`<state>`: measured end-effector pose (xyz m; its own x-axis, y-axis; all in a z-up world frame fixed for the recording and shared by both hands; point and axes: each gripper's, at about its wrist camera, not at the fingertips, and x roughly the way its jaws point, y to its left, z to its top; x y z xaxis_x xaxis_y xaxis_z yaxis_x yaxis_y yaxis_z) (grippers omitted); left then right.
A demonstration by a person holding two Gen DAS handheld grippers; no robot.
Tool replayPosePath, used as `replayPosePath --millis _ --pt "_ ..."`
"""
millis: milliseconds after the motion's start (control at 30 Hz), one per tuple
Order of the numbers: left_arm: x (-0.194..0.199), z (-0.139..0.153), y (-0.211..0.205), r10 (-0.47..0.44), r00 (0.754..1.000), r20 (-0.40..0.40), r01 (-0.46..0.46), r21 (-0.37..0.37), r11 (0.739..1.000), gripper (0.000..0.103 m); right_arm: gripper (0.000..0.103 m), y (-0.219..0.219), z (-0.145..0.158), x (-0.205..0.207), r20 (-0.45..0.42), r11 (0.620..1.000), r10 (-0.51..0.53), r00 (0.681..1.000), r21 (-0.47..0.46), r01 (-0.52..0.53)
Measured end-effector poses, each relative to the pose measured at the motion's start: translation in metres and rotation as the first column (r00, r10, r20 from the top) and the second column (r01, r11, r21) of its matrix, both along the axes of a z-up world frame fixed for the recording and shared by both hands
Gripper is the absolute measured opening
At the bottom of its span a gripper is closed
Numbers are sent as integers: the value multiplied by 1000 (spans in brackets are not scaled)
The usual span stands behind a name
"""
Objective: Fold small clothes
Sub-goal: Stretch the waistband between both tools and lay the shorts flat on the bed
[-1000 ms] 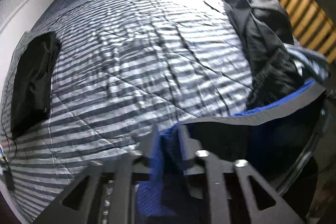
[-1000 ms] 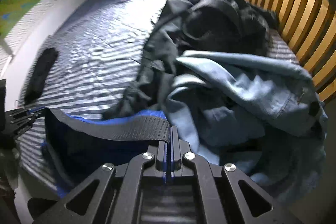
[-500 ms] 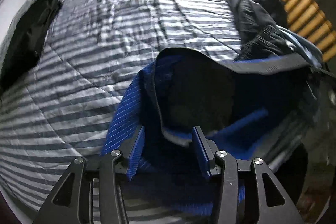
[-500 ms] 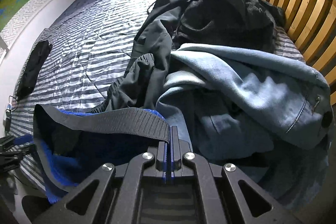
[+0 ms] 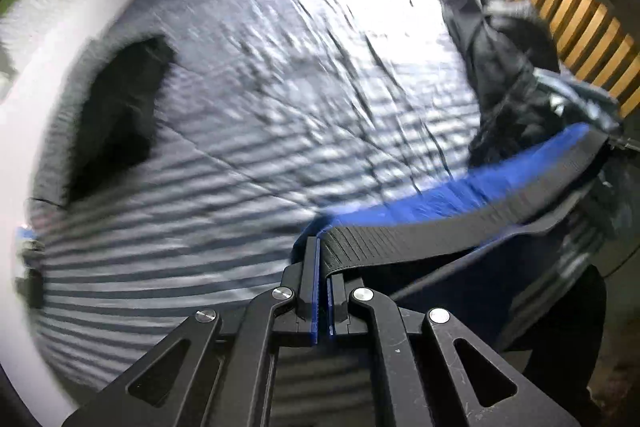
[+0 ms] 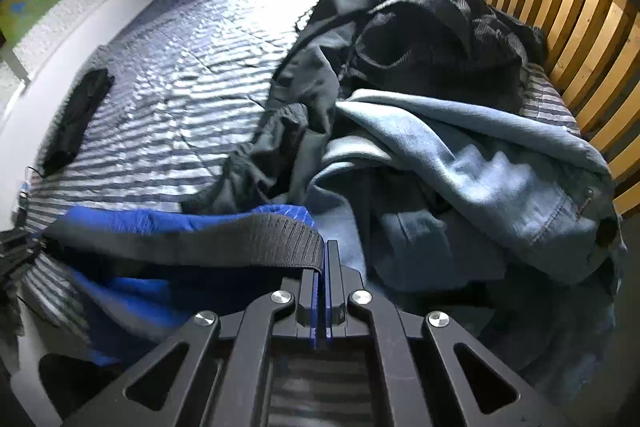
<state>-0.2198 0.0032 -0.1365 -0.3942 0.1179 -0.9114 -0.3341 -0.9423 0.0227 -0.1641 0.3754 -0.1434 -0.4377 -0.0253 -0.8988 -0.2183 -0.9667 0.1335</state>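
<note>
So, grip: left gripper [image 5: 322, 267] and right gripper [image 6: 323, 263] each have fingers closed tight on the black waistband [image 5: 460, 231] of the blue shorts [image 6: 132, 223].
Shorts: hanging taut between both, over the near edge of the bed [image 5: 248, 131].
Why: probably stretched flat for laying out.
Pile: unfolded clothes [image 6: 440, 131] wait on the right.
Folded: dark item [image 5: 120, 107] parked far left.

- Blue shorts [image 6: 132, 301]: smooth knit cloth, with a ribbed, matt black elastic waistband [image 5: 440, 239].
- Bedspread [image 5: 256, 131]: quilted striped cloth, slightly shiny.
- Jeans [image 6: 480, 187], right: matt, faded denim.
- Dark clothes [image 6: 420, 39], far right: matt woven cloth.
- Slatted bed rail [image 6: 568, 27]: bare, smooth wood.
- Gripper [image 6: 323, 267] frames: matt black plastic with shiny metal screws.
</note>
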Motion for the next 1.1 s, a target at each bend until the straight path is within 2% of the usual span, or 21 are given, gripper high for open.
replayPosePath --millis 167,233,300,367,433,500,533,633,700,767,833,933,967,1033,1100 --pt "25 94 -53 10 992 -123 -8 23 1000 2 2 -21 53 23 -112 994 29 993 -102 -40" --pt "30 117 -63 14 987 -161 -11 15 1000 2 2 -37 78 26 -173 992 43 984 -108 -63" --pt "22 126 -76 29 983 -179 -32 -16 999 2 2 -54 97 21 -213 994 71 974 -71 -88" --pt "4 125 -88 55 985 -166 -62 -36 997 2 2 -67 100 5 -206 994 88 974 -45 -100" --pt "-28 126 -95 76 982 -173 -89 -65 994 2 2 -75 94 -27 -161 995 90 983 -27 -96" --pt "-55 136 -99 103 975 -197 -118 -65 991 2 2 -80 100 -63 -163 998 62 985 -3 -64" --pt "-69 145 -99 111 969 -222 -128 -61 990 2 2 -80 109 -74 -189 999 36 981 8 -35" --pt "-88 189 -101 107 927 -359 -138 -63 988 2 2 -82 146 -89 -312 999 -30 950 1 32" --pt "-87 195 -103 85 922 -379 -118 -66 991 2 2 -88 154 -87 -344 1000 -24 939 11 30" --pt "-81 176 -108 57 934 -354 -95 -91 991 2 2 -93 141 -78 -340 1000 -17 940 14 23" --pt "-71 140 -109 30 950 -310 -73 -129 989 2 2 -96 104 -65 -288 1000 -22 957 -20 17" --pt "-54 48 -106 -17 985 -170 -13 -177 984 2 2 -102 37 -52 -179 999 -31 983 -22 27" --pt "-51 8 -107 -16 996 -91 -1 -178 984 2 2 -102 9 -50 -122 999 -36 992 -30 32" --pt "-46 -50 -108 -6 1000 15 9 -175 984 2 2 -103 -41 -46 -16 997 -57 998 -48 56" --pt "-42 -80 -104 -5 999 53 14 -168 986 2 2 -106 -72 -42 46 999 -44 998 -21 45"
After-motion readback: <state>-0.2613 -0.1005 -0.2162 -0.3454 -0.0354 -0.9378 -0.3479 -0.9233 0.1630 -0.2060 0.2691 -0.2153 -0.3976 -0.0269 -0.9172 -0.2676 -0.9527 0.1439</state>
